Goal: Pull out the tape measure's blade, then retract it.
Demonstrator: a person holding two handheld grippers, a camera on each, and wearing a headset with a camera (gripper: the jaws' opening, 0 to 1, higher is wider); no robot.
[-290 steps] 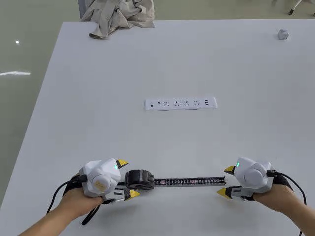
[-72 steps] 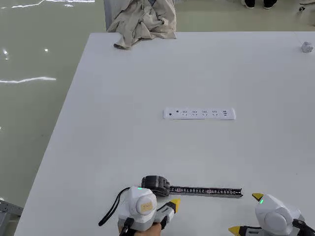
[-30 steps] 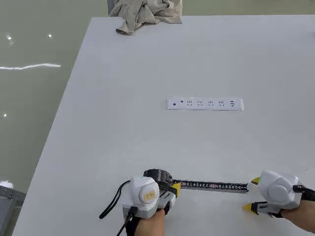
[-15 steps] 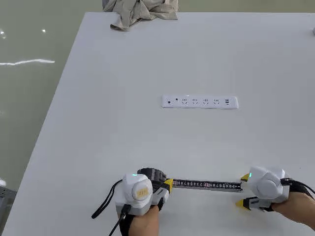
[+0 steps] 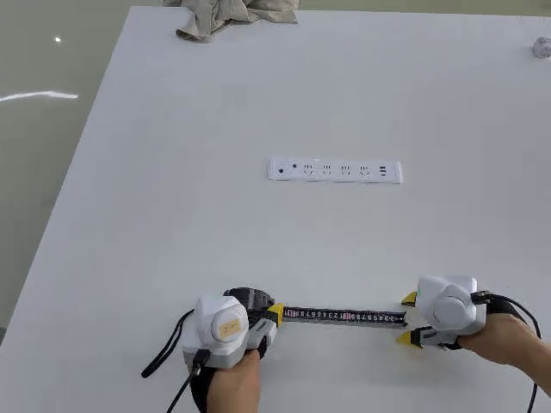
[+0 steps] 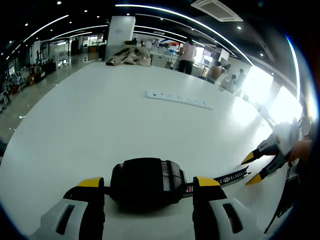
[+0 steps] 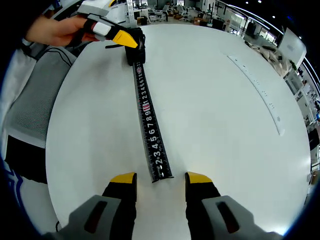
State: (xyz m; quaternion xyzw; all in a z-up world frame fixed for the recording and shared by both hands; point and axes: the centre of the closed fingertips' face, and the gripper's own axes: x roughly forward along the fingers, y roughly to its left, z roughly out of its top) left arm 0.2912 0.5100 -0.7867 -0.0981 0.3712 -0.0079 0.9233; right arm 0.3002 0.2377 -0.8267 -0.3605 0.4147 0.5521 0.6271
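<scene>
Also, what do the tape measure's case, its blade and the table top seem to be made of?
The case: probably black plastic or rubber, matt, with a ribbed band. The blade: thin flat strip, likely painted metal, black with white printed numbers. The table top: white, smooth, faint sheen; perhaps laminate, unsure.

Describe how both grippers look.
Both the left gripper and the right gripper have rounded white housings and grey-and-black jaws ending in pointed yellow tips. The left one carries a round yellowish sticker; a black cable trails from each.
</scene>
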